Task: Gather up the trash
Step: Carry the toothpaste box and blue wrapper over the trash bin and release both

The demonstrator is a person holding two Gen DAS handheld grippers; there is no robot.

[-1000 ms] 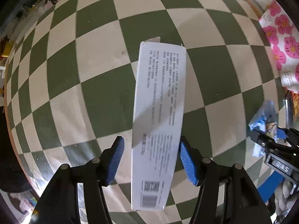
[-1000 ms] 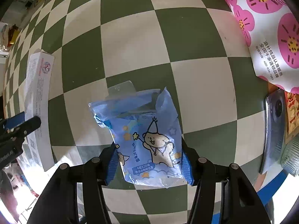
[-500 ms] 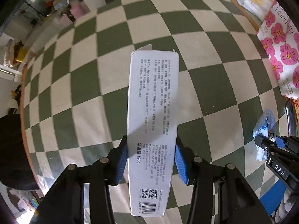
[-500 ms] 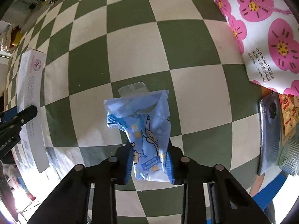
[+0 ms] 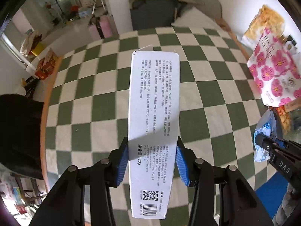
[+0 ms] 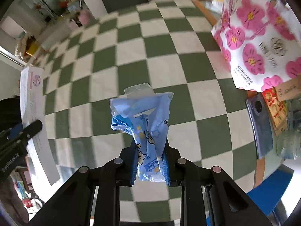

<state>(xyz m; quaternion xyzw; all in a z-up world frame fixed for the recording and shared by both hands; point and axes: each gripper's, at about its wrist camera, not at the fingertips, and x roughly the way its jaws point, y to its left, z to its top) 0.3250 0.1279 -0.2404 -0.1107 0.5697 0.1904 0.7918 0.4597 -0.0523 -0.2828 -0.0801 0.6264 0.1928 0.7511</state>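
1. Left gripper: blue ribbed pads pressed on the two long edges of the long white printed cardboard box, clamped near its barcode end. Jaws closed in on it within the past second, settled by the half-second mark.

2. Long axis of that box runs straight out along the fingers, away from the camera, flap end farthest; box clear of the green-and-cream checkered tablecloth below.

3. Right gripper: shut nearly all the way, squeezing the lower end of the crumpled blue plastic wrapper with cartoon print. Jaws just closed down hard, wrapper pinched between them.

4. Wrapper fans out beyond the fingertips, clear hang-tab farthest out, hanging above the cloth rather than lying on it.

5. Side by side: box and left gripper at the left edge of the right wrist view, wrapper and right gripper at the right edge of the left wrist view. Each hand loaded; neither free.

6. Farther right on the table: dark phone, then the white bag with pink flowers.

7. No bin or trash bag in sight, so the drop direction cannot be told; likely needs a swing off the table, box leading lengthwise.
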